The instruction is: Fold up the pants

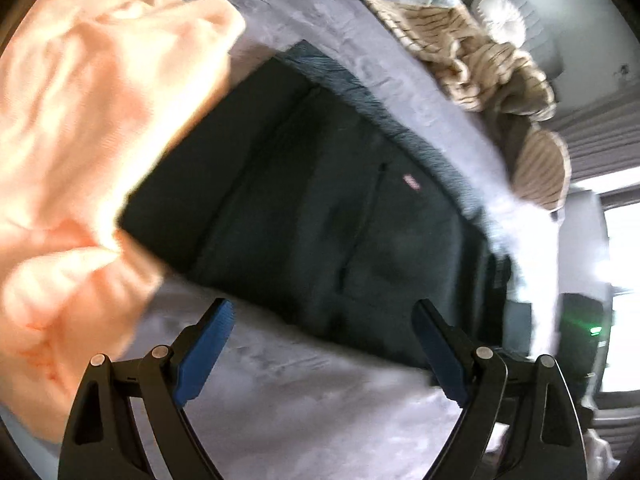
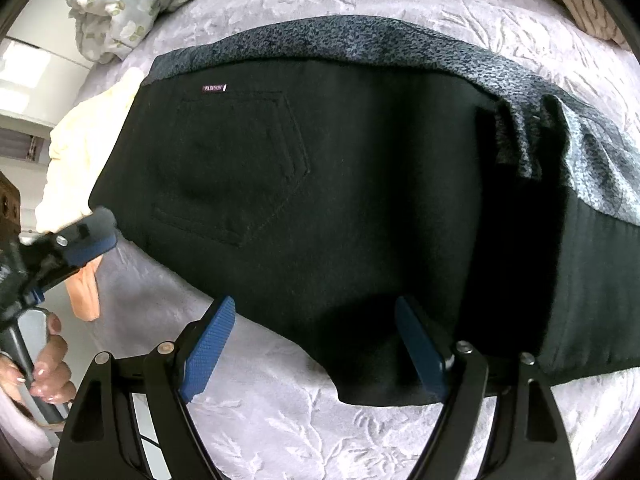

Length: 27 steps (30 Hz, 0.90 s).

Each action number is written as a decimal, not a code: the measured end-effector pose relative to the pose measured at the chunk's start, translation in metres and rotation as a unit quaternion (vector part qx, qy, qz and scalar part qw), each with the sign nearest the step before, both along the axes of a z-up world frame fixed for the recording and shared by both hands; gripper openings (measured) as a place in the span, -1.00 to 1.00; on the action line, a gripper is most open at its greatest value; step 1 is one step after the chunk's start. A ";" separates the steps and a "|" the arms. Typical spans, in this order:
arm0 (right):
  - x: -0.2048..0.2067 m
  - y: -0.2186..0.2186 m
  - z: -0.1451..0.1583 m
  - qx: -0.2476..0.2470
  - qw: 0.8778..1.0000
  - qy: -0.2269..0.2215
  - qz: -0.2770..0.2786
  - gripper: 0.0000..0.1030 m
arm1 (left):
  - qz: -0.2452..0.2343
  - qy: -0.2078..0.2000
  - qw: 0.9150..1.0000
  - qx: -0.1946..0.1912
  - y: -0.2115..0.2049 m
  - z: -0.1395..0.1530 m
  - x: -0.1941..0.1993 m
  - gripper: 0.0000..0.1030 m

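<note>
The black pants [image 2: 320,208] lie folded on a pale lilac bedspread [image 2: 300,432] with an embossed leaf pattern. In the right wrist view they stretch across most of the frame, with the back pocket [image 2: 236,168] facing up and a small purple label [image 2: 214,88] just above it near the waistband end at the left. A grey speckled inner lining [image 2: 360,40] shows along the far edge and at the right, where the cloth bunches into a fold.

The right gripper [image 2: 316,344] hangs just above the near edge of the pants with its 2 blue-padded fingers [image 2: 208,352] spread wide and nothing between them; the right finger overlaps the dark fabric, though whether it touches cannot be told.

The left gripper [image 1: 324,348] is likewise spread apart and empty, its blue pads [image 1: 208,352] over the bedspread [image 1: 300,400] at the near edge of the pants [image 1: 320,208]. This view is blurred. In the right wrist view the same left gripper [image 2: 86,242] appears at the left edge, beside the waistband end, held by a hand [image 2: 48,364] with painted nails.

A peach garment [image 1: 88,152] lies crumpled to the left of the pants, touching their edge. A tan striped cloth [image 1: 492,76] is heaped at the far right, and a floral quilt [image 2: 120,4] sits at the far left corner of the bed.
</note>
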State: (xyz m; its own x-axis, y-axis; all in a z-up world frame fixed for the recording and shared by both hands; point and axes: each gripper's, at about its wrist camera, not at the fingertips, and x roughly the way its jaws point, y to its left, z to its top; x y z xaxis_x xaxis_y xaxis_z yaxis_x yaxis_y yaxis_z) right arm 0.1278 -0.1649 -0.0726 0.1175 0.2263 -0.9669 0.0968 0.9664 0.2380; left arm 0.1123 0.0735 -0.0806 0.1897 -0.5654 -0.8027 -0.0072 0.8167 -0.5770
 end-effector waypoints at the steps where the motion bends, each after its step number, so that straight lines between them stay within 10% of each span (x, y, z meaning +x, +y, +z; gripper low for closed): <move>1: 0.002 0.002 -0.001 -0.001 1.000 0.001 0.002 0.64 | 0.003 0.006 1.000 -0.015 -0.001 -0.006 0.001 0.77; 11: 0.006 0.009 -0.008 0.001 1.000 -0.003 0.012 0.74 | 0.057 0.007 0.996 -0.072 0.011 -0.035 0.010 0.77; 20: 0.010 0.007 -0.011 0.020 1.000 -0.005 0.014 0.75 | 0.040 -0.071 0.995 -0.065 -0.001 0.020 0.007 0.77; 25: 0.012 0.001 0.003 0.038 0.999 -0.010 0.002 0.75 | 0.046 -0.016 0.999 -0.010 -0.008 -0.017 0.026 0.75; 27: 0.020 -0.007 0.019 0.042 0.999 -0.024 -0.006 0.75 | 0.044 -0.013 0.998 0.031 -0.010 -0.023 0.028 0.32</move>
State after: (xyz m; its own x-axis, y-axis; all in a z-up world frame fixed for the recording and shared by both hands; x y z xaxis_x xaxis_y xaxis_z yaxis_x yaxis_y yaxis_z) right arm 0.1478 -0.1718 -0.0540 0.1660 0.3053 -0.9377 0.0949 0.9415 0.3234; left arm 0.1403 0.0633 -0.1033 0.2570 -0.4955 -0.8297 -0.0664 0.8475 -0.5267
